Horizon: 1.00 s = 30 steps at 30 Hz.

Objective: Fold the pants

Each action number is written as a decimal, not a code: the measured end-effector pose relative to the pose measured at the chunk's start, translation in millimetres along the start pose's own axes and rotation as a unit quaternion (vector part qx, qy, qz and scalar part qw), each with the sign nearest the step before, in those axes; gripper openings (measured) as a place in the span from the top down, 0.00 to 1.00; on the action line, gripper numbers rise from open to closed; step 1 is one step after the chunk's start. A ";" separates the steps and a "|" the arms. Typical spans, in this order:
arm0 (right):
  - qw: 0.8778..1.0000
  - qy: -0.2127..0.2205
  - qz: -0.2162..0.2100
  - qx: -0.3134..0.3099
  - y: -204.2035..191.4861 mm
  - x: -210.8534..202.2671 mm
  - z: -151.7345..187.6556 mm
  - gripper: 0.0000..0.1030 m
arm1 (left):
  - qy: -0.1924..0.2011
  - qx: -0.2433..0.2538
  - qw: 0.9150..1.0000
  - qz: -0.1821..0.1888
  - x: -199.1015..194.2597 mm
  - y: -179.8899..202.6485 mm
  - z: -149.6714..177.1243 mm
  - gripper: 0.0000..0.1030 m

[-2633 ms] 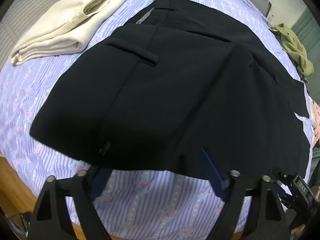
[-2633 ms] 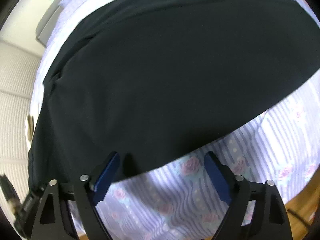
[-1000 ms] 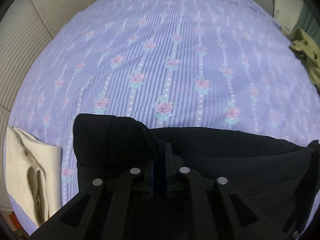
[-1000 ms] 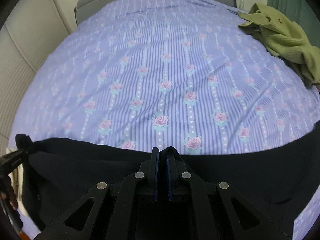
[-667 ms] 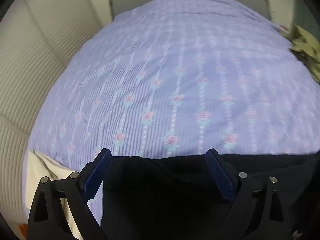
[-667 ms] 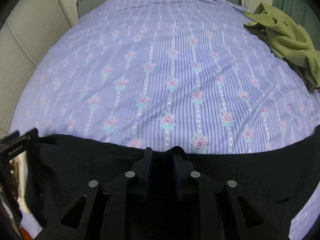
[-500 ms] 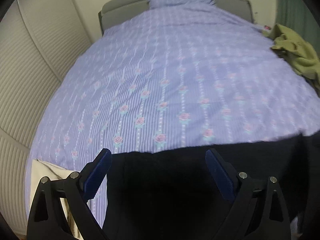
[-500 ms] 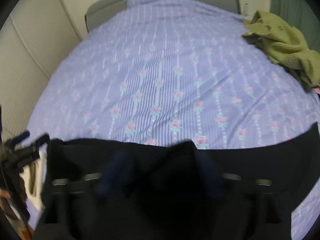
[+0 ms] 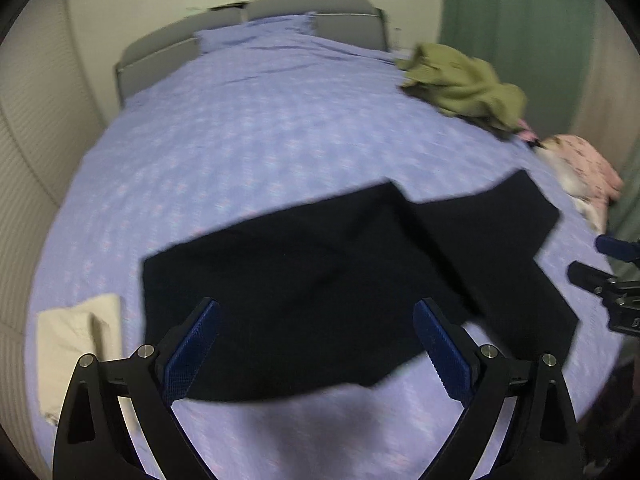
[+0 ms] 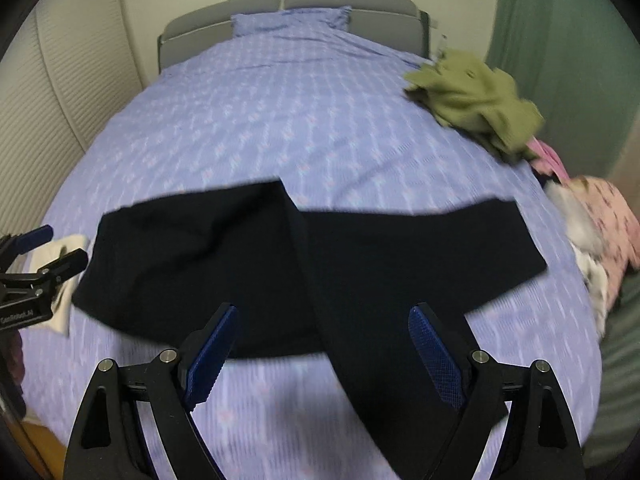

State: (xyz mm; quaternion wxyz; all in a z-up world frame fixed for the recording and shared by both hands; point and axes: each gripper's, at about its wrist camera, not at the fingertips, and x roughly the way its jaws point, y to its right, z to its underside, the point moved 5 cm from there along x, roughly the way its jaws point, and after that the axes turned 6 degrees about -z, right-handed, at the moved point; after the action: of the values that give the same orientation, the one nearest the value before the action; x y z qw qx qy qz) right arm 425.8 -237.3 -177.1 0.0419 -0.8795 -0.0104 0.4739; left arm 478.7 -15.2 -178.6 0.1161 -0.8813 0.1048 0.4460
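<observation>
Change: both tongs, clenched on the cloth a second ago, have let go and pulled back above it.
Pants: black fabric pants (image 9: pixel 320 280) (image 10: pixel 304 264) lie flat on the lilac rose-striped bedsheet (image 9: pixel 248 128) (image 10: pixel 280 112), one leg angled toward the near edge.
Left gripper (image 9: pixel 316 352): released, blue pads spread, holding nothing.
Right gripper (image 10: pixel 320 352): released, jaws wide, nothing between them.
Left side: folded cream cloth (image 9: pixel 76 336) just beside the pants.
Right side: crumpled olive-green garment (image 10: pixel 476 100) and pink patterned cloth (image 10: pixel 600 216).
</observation>
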 end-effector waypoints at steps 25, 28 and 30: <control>0.968 -0.224 -0.076 -0.088 117.1 69.8 204.0 0.26 | -0.159 -0.077 0.980 -0.090 -5.7 203.3 154.6 0.05; 0.963 -0.250 -0.061 -0.083 122.1 88.9 214.6 0.30 | -0.177 -0.082 0.976 -0.096 5.8 208.5 162.1 0.05; 0.961 -0.256 -0.056 -0.092 121.0 100.0 217.8 0.30 | -0.182 -0.081 0.975 -0.094 10.2 210.3 163.6 0.05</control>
State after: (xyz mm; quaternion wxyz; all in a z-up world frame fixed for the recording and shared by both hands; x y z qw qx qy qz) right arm 296.5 -338.2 -389.7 -0.0164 -0.7269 -0.1136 0.6771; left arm 299.3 -167.3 -304.4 0.1030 -0.7978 -0.0379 0.5929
